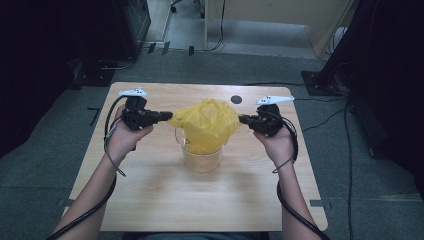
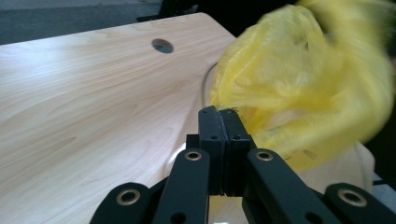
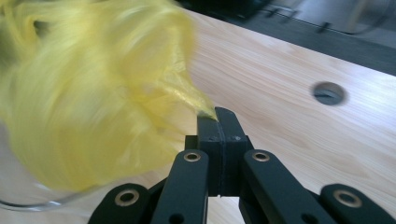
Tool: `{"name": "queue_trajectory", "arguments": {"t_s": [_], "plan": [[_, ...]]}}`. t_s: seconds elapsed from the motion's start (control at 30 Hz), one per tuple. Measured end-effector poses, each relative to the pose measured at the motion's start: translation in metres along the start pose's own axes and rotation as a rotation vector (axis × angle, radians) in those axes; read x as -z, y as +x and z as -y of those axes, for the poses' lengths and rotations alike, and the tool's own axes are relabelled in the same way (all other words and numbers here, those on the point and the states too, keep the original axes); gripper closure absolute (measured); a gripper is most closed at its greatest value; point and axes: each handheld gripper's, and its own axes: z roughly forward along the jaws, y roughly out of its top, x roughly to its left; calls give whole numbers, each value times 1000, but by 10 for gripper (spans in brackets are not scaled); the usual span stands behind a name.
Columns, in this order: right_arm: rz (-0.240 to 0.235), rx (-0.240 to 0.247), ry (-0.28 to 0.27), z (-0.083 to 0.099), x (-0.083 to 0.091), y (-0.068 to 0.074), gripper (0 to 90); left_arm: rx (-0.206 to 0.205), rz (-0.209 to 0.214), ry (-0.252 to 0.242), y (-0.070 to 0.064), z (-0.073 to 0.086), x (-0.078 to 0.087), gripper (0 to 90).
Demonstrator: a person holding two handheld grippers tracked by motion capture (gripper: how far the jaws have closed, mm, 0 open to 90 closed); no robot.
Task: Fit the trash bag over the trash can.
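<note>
Currently thin yellow plastic bag (image 1: 207, 124) stretched between both grippers, draped over mouth of clear round plastic container (image 1: 202, 159) mid-table. Left gripper (image 1: 165, 116) pinches bag's left edge, right gripper (image 1: 242, 119) its right edge; both jaws clamped. Bag's long axis runs left-right, container directly beneath, equally near both hands.

The bag (image 1: 207, 123) was bright yellow, thin enough to glow; the container (image 1: 202, 159) under it was clear. Both grippers — left (image 1: 165, 117), right (image 1: 243, 119) — were black, on a pale wood-grain surface (image 1: 150, 190).
</note>
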Motion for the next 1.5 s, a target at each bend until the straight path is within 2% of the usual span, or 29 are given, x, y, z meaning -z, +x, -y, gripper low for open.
{"name": "queue_trajectory", "arguments": {"t_s": [0.03, 0.07, 0.1, 0.13, 0.2, 0.27, 0.37, 0.4, 0.53, 0.67, 0.8, 0.9, 1.0, 1.07, 1.13, 1.27, 1.33, 1.43, 1.5], "plan": [[37, 14, 11, 1, 1, -1, 900, 8, -4, 0, 2, 1, 0, 898], [72, 36, 32, 1, 0, -1, 900, 0, -27, 8, 2, 1, -2, 898], [90, 54, 41, 2, -1, -1, 900, -24, -46, 20, 2, 2, -3, 898], [85, 62, 35, 2, -1, 0, 900, -36, -54, 21, 1, 2, -5, 896], [24, 64, -6, 1, -3, 2, 835, -42, -34, 1, 0, 2, -7, 878], [-29, 54, -32, -1, -3, 3, 756, -98, -17, -45, -2, 2, -7, 784], [-49, 89, -54, -3, -3, 6, 626, -155, -9, -71, -5, 1, -6, 705], [-56, 87, -63, -3, -2, 6, 617, -174, -4, -82, -7, 1, -6, 690], [-90, 68, -103, -6, 1, 7, 538, -193, 8, -78, -8, -1, -7, 670], [-116, 72, -136, -9, 5, 10, 545, -190, 29, -100, -8, -4, -4, 658], [-140, 90, -181, -14, 12, 15, 687, -221, 19, -137, -10, -10, 3, 657], [-125, 103, -223, -19, 17, 18, 715, -231, 24, -165, -13, -16, 8, 681], [-122, 116, -279, -23, 23, 22, 715, -251, 36, -169, -20, -22, 12, 726], [-134, 135, -307, -27, 26, 26, 715, -257, 53, -155, -27, -25, 12, 764], [-149, 148, -313, -31, 26, 32, 720, -280, 63, -139, -33, -28, 9, 774], [-159, 187, -283, -34, 18, 41, 756, -338, 70, -98, -35, -28, -5, 747], [-151, 200, -259, -33, 12, 43, 762, -311, 93, -70, -34, -29, -14, 733], [-171, 216, -250, -35, 7, 47, 761, -351, 88, -40, -39, -30, -26, 688], [-180, 241, -239, -38, 3, 52, 747, -361, 74, -18, -42, -31, -31, 659]]}}
